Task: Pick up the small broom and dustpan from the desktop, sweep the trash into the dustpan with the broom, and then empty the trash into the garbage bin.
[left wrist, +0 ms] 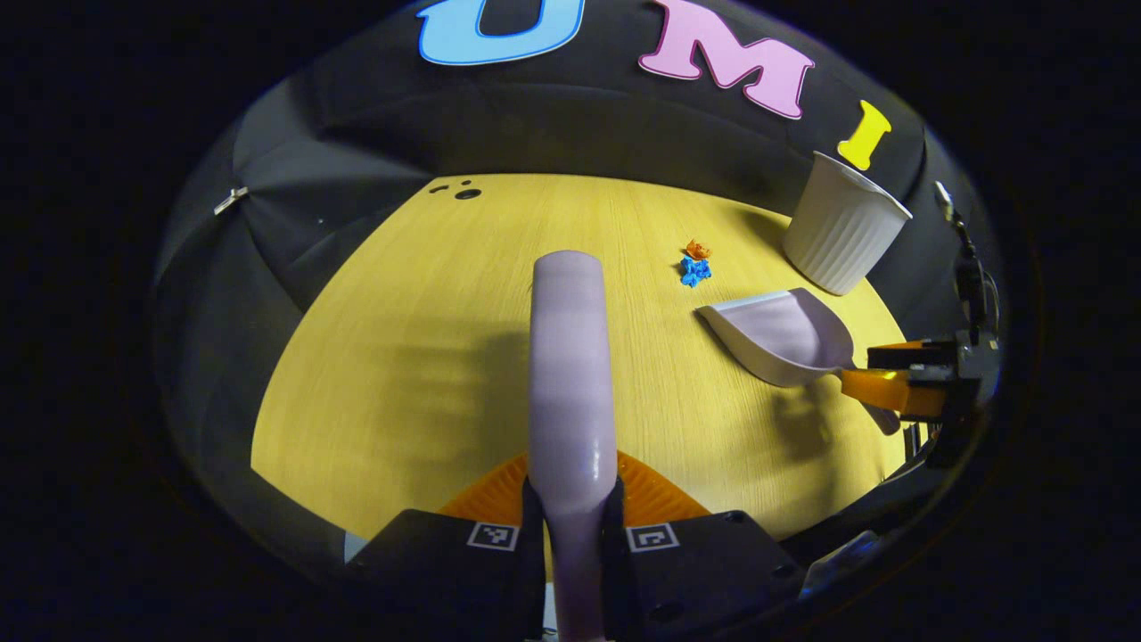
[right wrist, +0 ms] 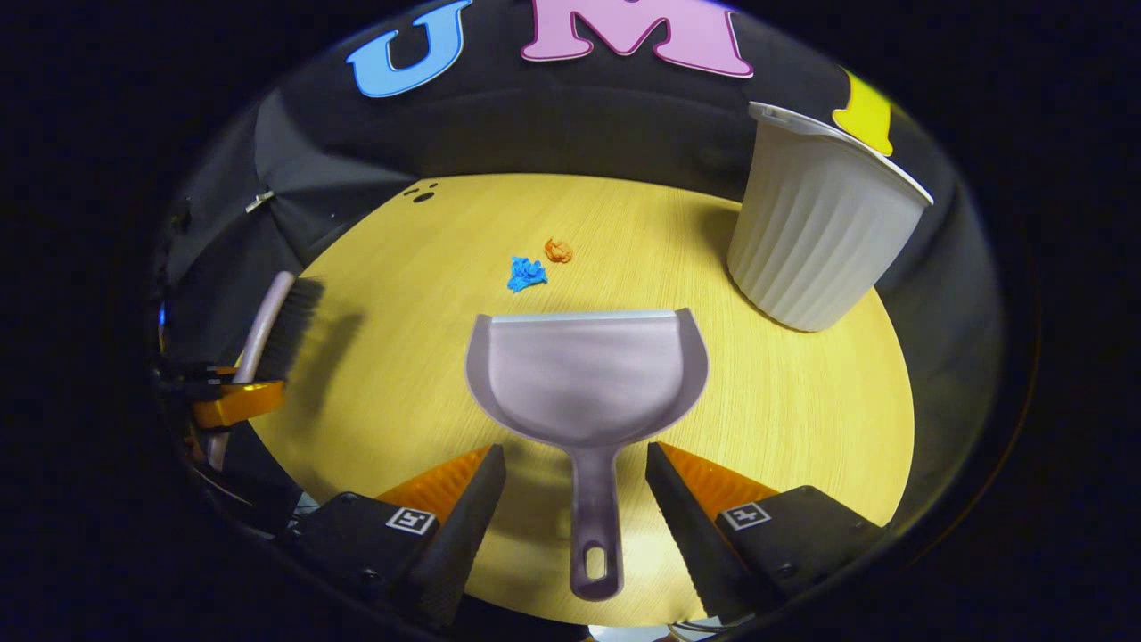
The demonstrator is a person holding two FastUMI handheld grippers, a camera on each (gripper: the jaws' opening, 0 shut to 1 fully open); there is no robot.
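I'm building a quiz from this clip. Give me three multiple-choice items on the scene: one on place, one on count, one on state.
1. Where is the bin?
A. on the desk's far right
B. on the floor
C. inside the dustpan

2. How many trash bits are on the desk?
A. one
B. two
C. five

3. The right gripper is
A. shut on the dustpan
B. open about its handle
C. holding the broom

Answers: 1 A, it stands on the desk; 2 B, blue scrap and orange scrap; 3 B, fingers clear of the handle.
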